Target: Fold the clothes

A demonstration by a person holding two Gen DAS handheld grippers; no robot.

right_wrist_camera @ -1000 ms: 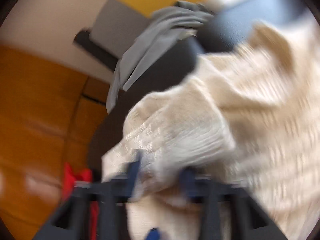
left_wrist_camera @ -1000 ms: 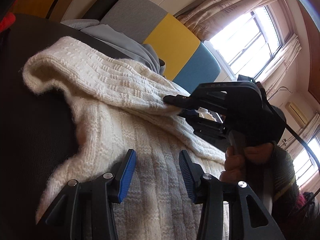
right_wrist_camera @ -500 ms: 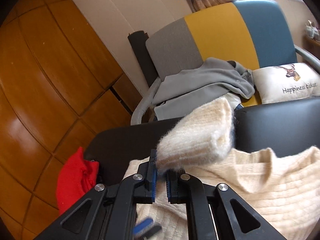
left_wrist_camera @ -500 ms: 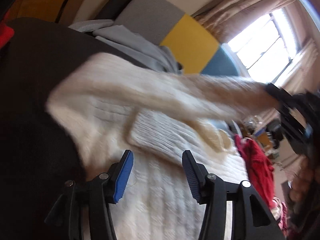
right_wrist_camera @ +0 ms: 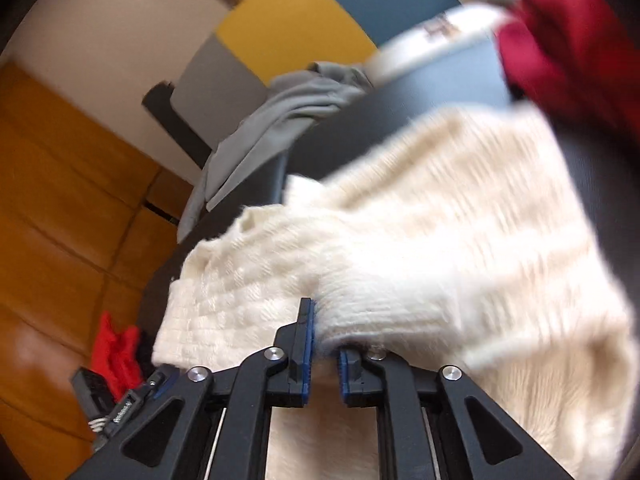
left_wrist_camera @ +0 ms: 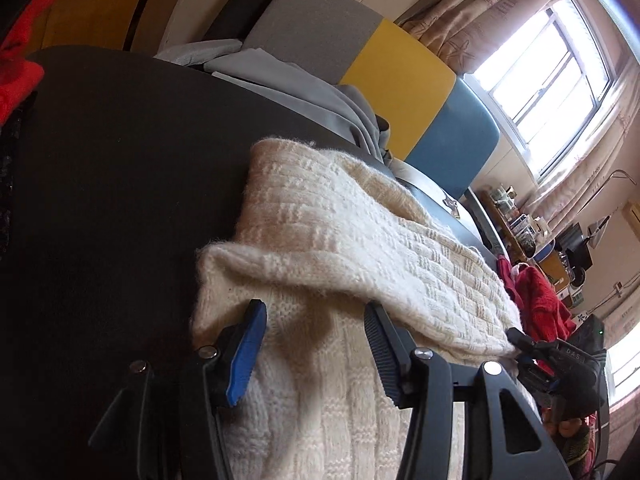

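Observation:
A cream knit sweater (left_wrist_camera: pixel 360 240) lies on a black table (left_wrist_camera: pixel 100 180). One sleeve (left_wrist_camera: pixel 420 280) is folded across its body toward the right. My left gripper (left_wrist_camera: pixel 314 344) hovers open just over the sweater's near part, with nothing pinched between its blue pads. My right gripper (left_wrist_camera: pixel 520 350) sits at the lower right, at the sleeve's end. In the blurred right wrist view the ribbed cuff (right_wrist_camera: pixel 380 312) is still between the pads of the right gripper (right_wrist_camera: pixel 326 340), whose jaws are opening.
A grey garment (left_wrist_camera: pixel 304 84) is draped over a grey, yellow and blue chair (left_wrist_camera: pixel 400 76) behind the table. Red clothes lie at the far left (left_wrist_camera: pixel 16 80) and the right (left_wrist_camera: pixel 536 292). A window (left_wrist_camera: pixel 548 72) with curtains is beyond.
The right gripper carried the sleeve up and across the sweater's body to the right, where it now lies. The left gripper's jaws widened a little and it shifted slightly.

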